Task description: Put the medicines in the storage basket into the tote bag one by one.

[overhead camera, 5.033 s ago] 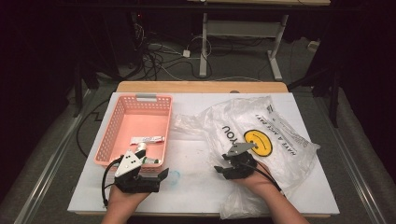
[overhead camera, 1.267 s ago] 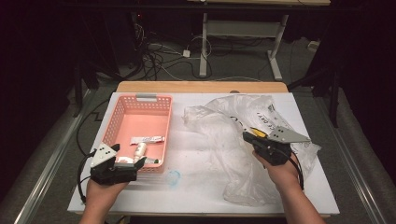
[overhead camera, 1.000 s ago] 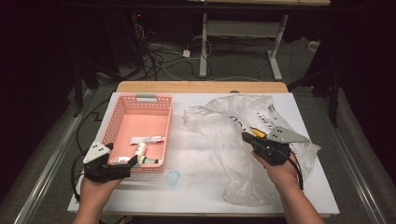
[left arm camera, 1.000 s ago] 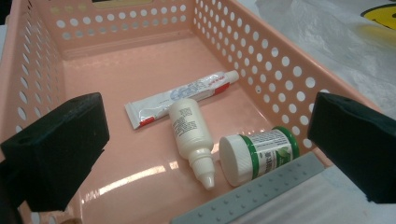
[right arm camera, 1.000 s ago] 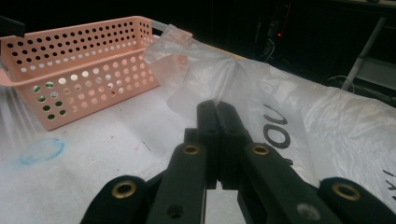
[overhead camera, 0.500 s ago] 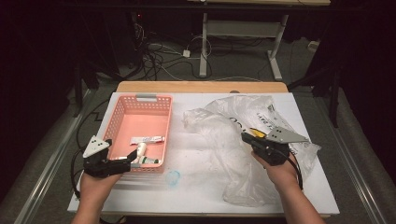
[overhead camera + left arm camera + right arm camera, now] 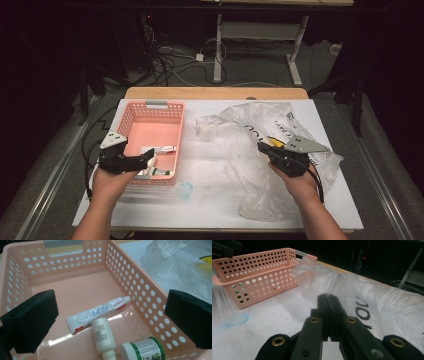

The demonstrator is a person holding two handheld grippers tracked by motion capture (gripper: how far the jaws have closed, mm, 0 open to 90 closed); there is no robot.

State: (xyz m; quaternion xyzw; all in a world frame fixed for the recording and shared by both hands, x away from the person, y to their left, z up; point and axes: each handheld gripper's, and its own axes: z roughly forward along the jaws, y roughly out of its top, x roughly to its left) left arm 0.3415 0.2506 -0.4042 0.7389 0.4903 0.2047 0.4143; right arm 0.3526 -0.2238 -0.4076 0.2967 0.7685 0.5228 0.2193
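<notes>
The left hand-held gripper [image 7: 145, 161] hangs wide open over the pink basket [image 7: 131, 119] near the counter's left edge; the right hand-held gripper [image 7: 262, 147] pinches the plastic bag [image 7: 235, 140].

Left tongs [image 7: 146, 159] now over basket [image 7: 150, 131]

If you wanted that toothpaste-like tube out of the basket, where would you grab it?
Grip the tube across its flat middle, coming straight down from above: it lies flat on the basket floor, its long sides free there, while the bottle crowds its crimped end.
</notes>
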